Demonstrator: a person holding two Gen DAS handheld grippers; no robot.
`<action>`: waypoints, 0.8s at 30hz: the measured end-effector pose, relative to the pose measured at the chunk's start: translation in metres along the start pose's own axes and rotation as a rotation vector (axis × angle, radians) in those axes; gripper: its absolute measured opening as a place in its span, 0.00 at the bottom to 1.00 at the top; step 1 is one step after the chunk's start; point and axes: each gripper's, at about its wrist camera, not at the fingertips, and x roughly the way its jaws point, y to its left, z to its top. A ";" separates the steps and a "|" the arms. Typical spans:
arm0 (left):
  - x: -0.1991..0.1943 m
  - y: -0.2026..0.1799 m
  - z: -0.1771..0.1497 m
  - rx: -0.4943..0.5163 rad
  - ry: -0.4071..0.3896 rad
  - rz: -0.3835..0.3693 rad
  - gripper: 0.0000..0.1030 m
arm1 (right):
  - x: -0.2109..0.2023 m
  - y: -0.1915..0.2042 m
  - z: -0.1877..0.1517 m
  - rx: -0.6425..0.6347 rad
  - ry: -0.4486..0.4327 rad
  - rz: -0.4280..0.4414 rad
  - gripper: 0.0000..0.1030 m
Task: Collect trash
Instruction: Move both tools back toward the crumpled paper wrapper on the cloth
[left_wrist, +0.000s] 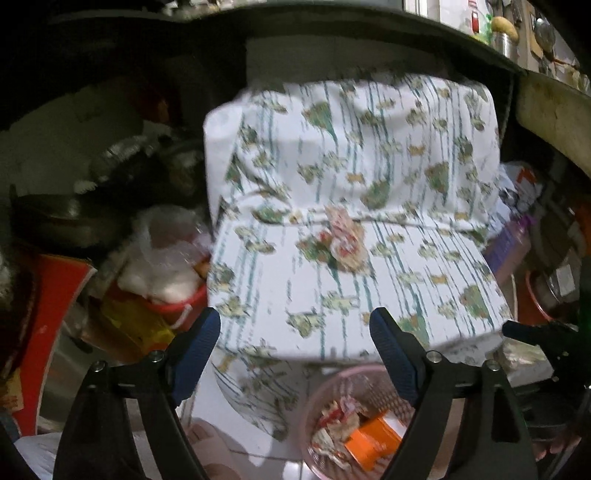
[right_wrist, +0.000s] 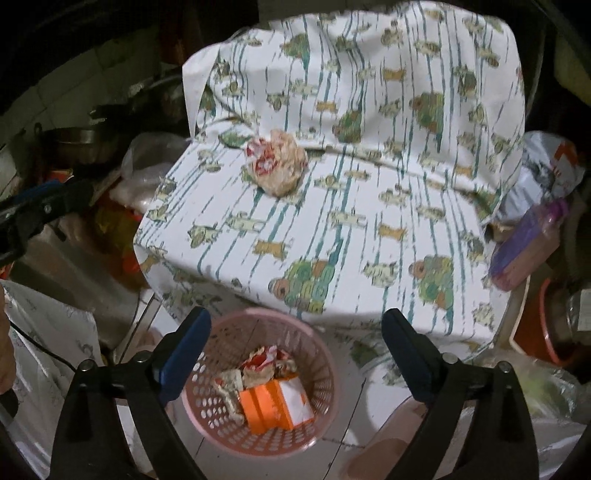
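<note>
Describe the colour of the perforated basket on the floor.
Pink. The basket shows best in the right wrist view, holding crumpled wrappers and an orange-and-white box.

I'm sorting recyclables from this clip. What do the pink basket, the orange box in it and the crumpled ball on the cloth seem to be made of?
Pink basket: likely moulded plastic, matte, with rows of punched holes in its wall. Orange box: probably printed cardboard, flat panels with sharp folded edges. Crumpled ball: looks like a thin printed wrapper, paper or plastic film; blur leaves it open.
</note>
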 end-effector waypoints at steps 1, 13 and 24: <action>-0.003 0.000 0.001 0.001 -0.016 0.008 0.82 | -0.001 0.001 0.001 -0.007 -0.008 -0.004 0.91; -0.026 0.000 0.004 0.014 -0.154 0.058 0.90 | -0.005 0.005 0.003 -0.025 -0.042 -0.029 0.93; -0.057 0.011 0.023 -0.007 -0.317 0.053 1.00 | -0.013 -0.005 0.018 -0.010 -0.064 -0.043 0.94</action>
